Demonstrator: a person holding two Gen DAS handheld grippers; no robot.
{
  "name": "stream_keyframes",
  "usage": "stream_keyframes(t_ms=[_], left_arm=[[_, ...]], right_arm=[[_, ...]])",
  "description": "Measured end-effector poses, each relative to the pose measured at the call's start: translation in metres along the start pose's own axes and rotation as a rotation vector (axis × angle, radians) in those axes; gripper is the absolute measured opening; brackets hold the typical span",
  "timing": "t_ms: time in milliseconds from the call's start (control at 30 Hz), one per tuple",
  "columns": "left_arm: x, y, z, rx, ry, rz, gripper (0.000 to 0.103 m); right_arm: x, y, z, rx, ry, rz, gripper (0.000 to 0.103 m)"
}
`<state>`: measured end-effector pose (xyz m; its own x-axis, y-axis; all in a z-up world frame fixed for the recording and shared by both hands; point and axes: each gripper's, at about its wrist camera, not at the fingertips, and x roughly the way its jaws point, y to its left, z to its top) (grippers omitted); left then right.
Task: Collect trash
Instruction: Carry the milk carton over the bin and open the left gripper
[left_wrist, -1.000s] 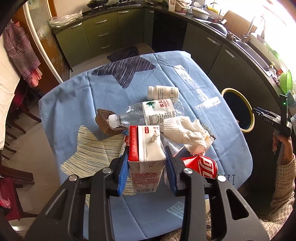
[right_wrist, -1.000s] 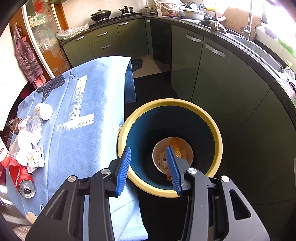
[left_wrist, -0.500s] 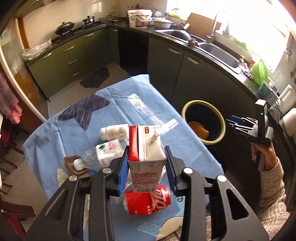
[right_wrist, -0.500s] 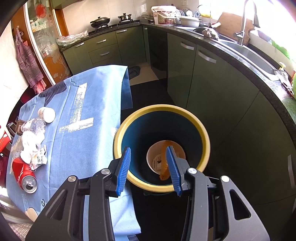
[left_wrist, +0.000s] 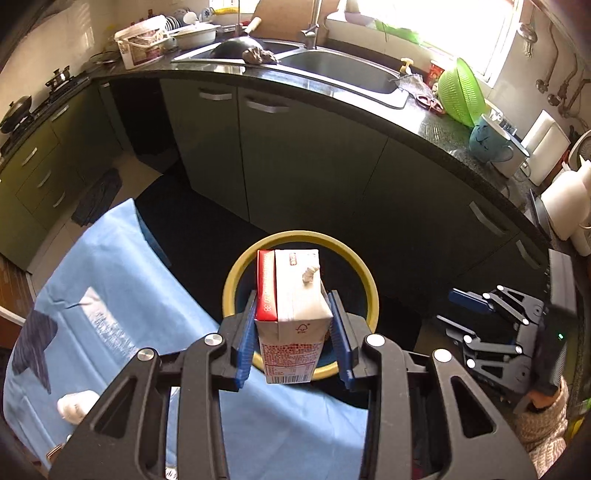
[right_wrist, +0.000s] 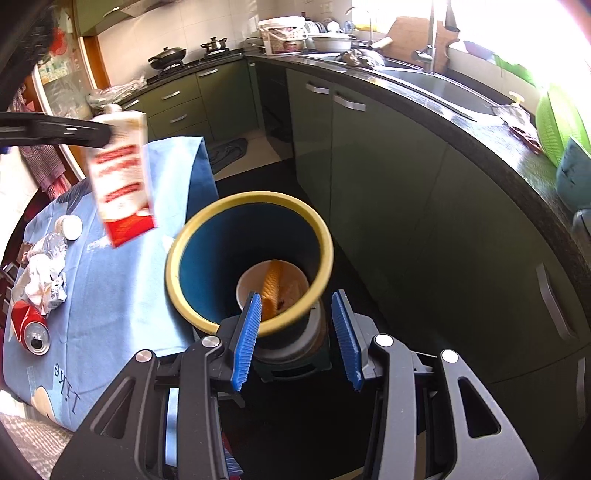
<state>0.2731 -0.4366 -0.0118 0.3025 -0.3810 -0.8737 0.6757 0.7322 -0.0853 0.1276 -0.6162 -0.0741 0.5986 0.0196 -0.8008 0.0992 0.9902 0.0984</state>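
My left gripper (left_wrist: 292, 295) is shut on a red and white milk carton (left_wrist: 295, 310) and holds it upright above the yellow-rimmed blue bin (left_wrist: 236, 273). In the right wrist view the carton (right_wrist: 122, 173) hangs above the table edge, left of the bin (right_wrist: 258, 197). A white bowl (right_wrist: 247, 288) and an orange wrapper (right_wrist: 273, 280) lie in the bin. My right gripper (right_wrist: 297, 299) is open and empty over the bin's near rim. A red can (right_wrist: 29, 325), crumpled paper (right_wrist: 44, 280), a clear bottle (right_wrist: 48, 243) and a white bottle (right_wrist: 68, 227) lie on the table.
The table's blue cloth (right_wrist: 122, 288) runs up to the bin's left side. Green cabinets (right_wrist: 406, 166) and a dark counter with a sink (left_wrist: 343, 70) curve behind and to the right. A sleeve (left_wrist: 543, 428) holds my right gripper (left_wrist: 448, 308) at the right.
My left gripper has swung right with the carton, from above the trash on the table to above the bin. My right gripper has drawn back a little from the bin.
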Motion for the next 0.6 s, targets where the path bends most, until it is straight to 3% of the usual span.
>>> stream_keyframes(t_ms=[167,200,233,300,433,500,600], left_arm=[[0.066,-0.012,0.015,-0.005,0.033,0.013,0.036],[0.075,-0.013,0.017,-0.002,0.032,0.020,0.039],[0.079,-0.015,0.019,0.002,0.026,0.030,0.048],[0.081,-0.018,0.020,0.015,0.009,0.054,0.052],[0.054,-0.012,0.017,-0.007,-0.025,0.016,0.053],[0.023,-0.007,0.010,-0.003,-0.074,0.012,0.054],[-0.035,0.003,-0.016,0.013,-0.167,0.039,0.064]], right_arm=[[0.004,-0.018,-0.007,0.016,0.015,-0.001,0.040],[0.005,-0.019,-0.007,0.017,0.020,0.000,0.041],[0.006,-0.020,-0.009,0.016,0.023,0.003,0.042],[0.007,-0.021,-0.010,0.013,0.027,0.007,0.043],[0.006,-0.013,-0.009,-0.013,0.032,0.028,0.043],[0.004,-0.003,-0.007,-0.043,0.034,0.050,0.043],[-0.002,0.020,-0.007,-0.124,0.042,0.114,0.045]])
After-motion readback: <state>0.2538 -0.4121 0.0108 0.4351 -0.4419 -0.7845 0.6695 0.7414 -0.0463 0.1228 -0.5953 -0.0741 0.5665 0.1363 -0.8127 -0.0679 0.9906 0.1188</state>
